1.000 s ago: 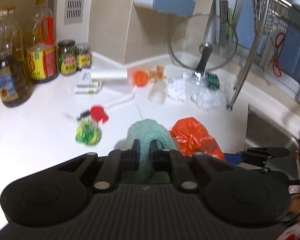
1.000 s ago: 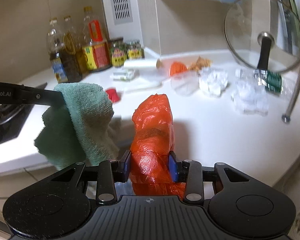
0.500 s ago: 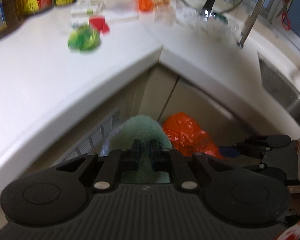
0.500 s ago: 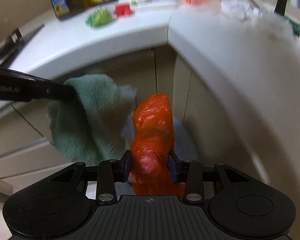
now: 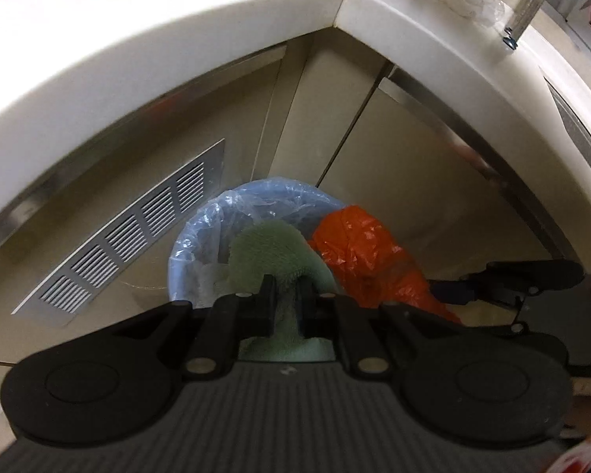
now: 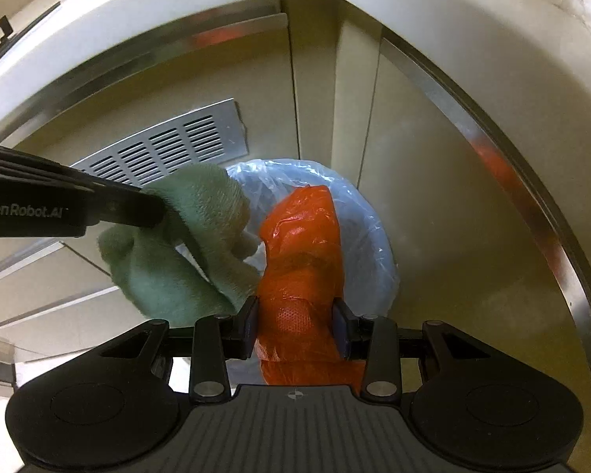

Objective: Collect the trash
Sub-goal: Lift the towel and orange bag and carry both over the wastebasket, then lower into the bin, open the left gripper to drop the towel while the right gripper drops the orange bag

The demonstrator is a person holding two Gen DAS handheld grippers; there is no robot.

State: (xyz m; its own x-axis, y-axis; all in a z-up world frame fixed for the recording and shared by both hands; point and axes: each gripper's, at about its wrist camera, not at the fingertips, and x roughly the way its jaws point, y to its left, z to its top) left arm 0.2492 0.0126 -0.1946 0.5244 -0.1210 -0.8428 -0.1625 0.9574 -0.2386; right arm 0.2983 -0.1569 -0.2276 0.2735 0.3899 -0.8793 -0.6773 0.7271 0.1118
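We hold the orange bag [image 6: 301,260] pinched in the right gripper [image 6: 295,325], hanging just above the bin [image 6: 374,244], while our left gripper [image 5: 285,295] is clamped tight on the green cloth [image 5: 274,250] over the bin's left side, cloth and bag touching side by side. The bin stands on the floor in the cabinet corner below the counter [image 5: 177,35] — a slatted vent [image 5: 130,232] to its left, steel trim along the doors behind it. The bag is crinkled glossy plastic, the cloth fuzzy and bunched, the round bin lined with thin bluish film — the counter edge smooth and white.
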